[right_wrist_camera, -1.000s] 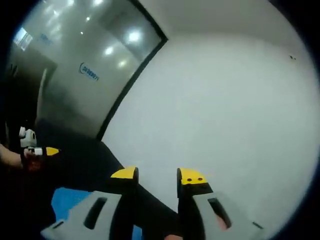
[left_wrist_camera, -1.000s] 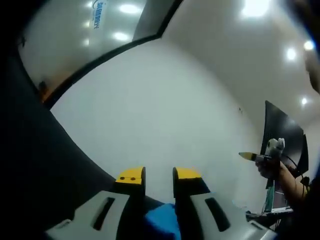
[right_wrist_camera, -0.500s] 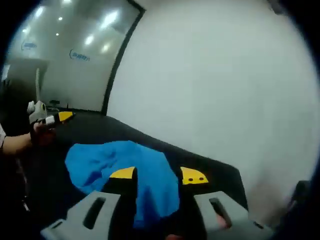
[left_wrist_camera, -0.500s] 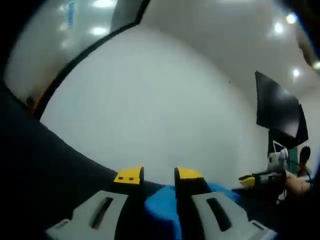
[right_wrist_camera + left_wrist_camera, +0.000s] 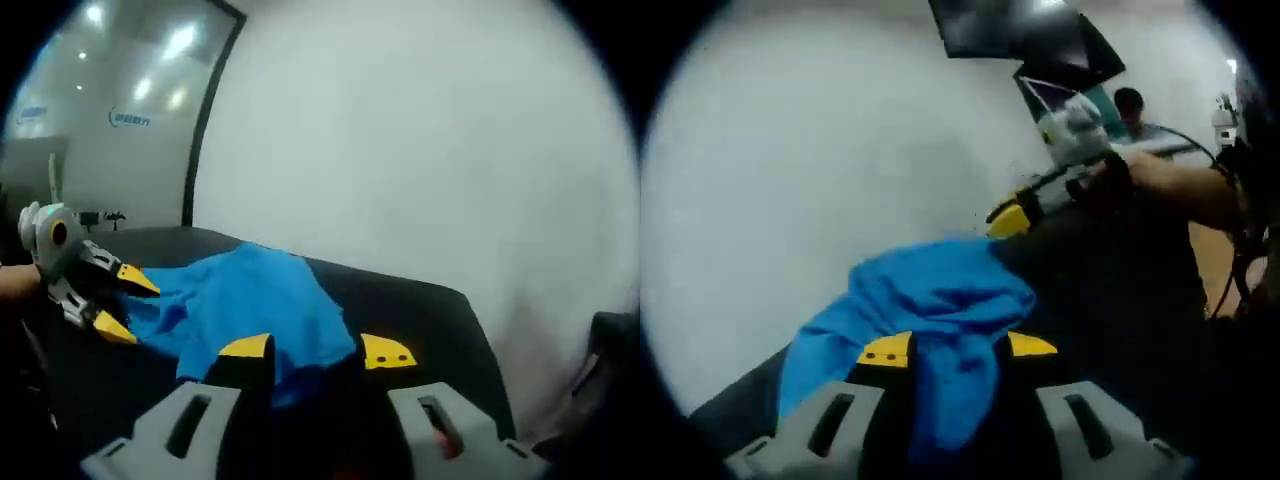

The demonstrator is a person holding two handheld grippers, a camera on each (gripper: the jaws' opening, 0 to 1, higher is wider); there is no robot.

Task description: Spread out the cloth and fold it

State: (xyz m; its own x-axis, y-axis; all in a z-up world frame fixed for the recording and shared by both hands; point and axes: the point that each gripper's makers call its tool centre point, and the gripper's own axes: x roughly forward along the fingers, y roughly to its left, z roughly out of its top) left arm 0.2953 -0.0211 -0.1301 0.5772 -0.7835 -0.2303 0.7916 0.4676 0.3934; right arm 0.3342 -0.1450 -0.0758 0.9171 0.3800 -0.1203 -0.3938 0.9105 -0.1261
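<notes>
The blue cloth (image 5: pixel 930 320) is lying bunched up on the black table (image 5: pixel 420 310), near its far edge by the white wall (image 5: pixel 400 130). The left gripper (image 5: pixel 958 348) is biting one end of the cloth between its jaws. The right gripper (image 5: pixel 316 350) is biting the other end. Behind the table a person (image 5: pixel 1130 105) is standing.

Blue cloth (image 5: pixel 255 300) — between yellow-tipped jaws

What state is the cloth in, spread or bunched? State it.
Bunched. The blue cloth lies crumpled in rumpled folds on the dark table, not flat; both views show ridges and overlaps.
</notes>
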